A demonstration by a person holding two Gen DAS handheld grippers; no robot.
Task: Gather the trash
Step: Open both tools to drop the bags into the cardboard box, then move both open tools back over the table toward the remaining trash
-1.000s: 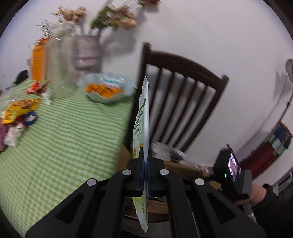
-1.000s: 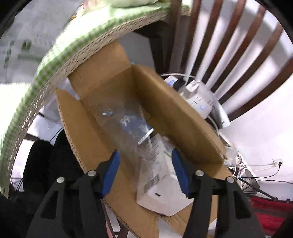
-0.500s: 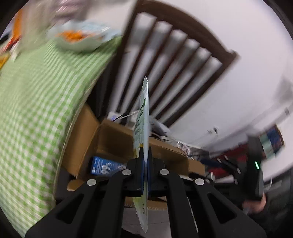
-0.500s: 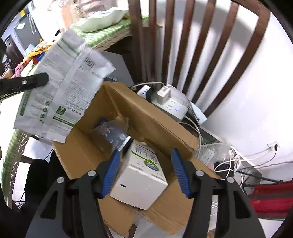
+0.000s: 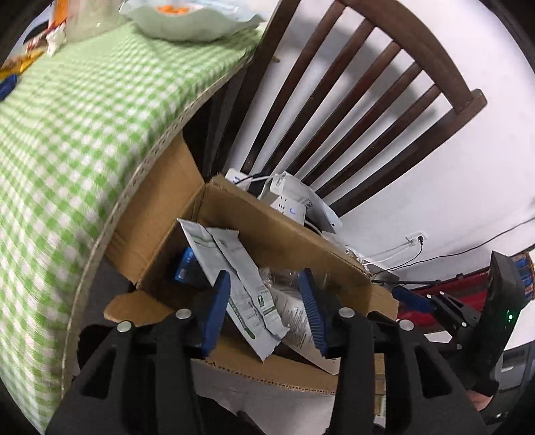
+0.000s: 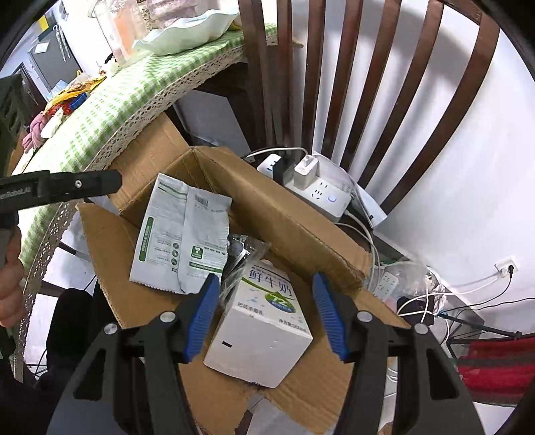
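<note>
A white and green snack wrapper (image 5: 234,277) (image 6: 182,234) lies loose in the open cardboard box (image 5: 267,221) (image 6: 277,214) on the floor beside the table. My left gripper (image 5: 264,311) hangs over the box, its jaws opening, and the wrapper below them touches neither pad. My right gripper (image 6: 265,314) stands open above a white milk carton (image 6: 264,324) in the same box, with nothing held. Crumpled clear plastic (image 6: 242,254) lies between wrapper and carton. In the left wrist view the right gripper (image 5: 414,301) shows at the box's right end.
A table with a green checked cloth (image 5: 67,134) (image 6: 127,100) overhangs the box on the left. A dark wooden chair (image 5: 334,110) (image 6: 337,77) stands behind it. A white power strip (image 6: 317,190) and cables lie past the far flap. A pale bowl (image 5: 190,20) and snack packets (image 6: 73,92) sit on the table.
My left gripper came down from table height to the box, then opened, and the wrapper dropped into the box. The right gripper drew back a little, still open.
</note>
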